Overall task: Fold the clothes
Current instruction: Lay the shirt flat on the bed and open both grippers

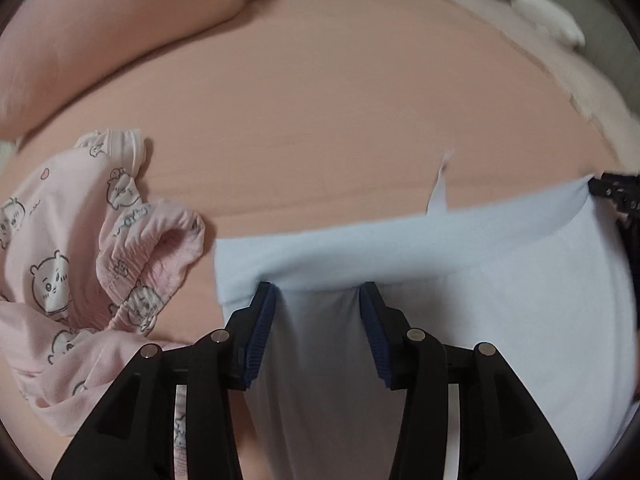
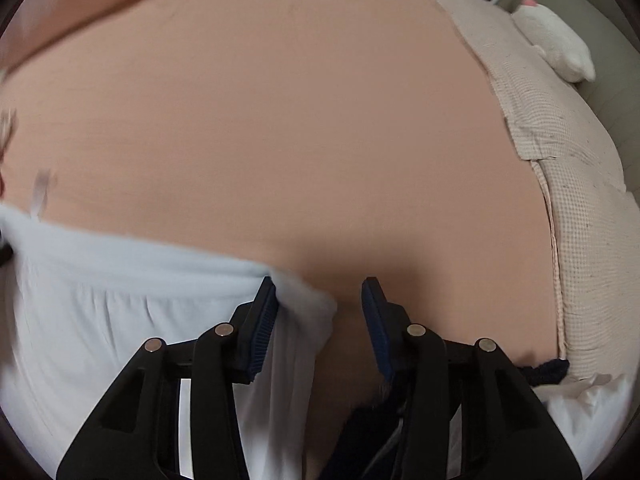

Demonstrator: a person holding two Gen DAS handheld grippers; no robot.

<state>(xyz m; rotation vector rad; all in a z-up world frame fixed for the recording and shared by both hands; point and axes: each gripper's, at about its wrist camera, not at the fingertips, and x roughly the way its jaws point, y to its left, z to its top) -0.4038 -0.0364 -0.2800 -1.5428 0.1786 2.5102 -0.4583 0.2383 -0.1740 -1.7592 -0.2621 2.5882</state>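
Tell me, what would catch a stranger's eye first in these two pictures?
Probably the pale blue garment spread across the peach bedsheet, with the left gripper standing open over its folded top edge and the right gripper open at its right corner. Next, the crumpled pink clothes printed with cartoon bears, lying to the left of the blue garment. A white plush toy sits far off at the bed's upper right.

- Pale blue garment (image 1: 460, 248): spread flat on the peach bed sheet, its top edge folded into a band.
- Pink cartoon-print pyjamas (image 1: 72, 248): crumpled heap just left of it.
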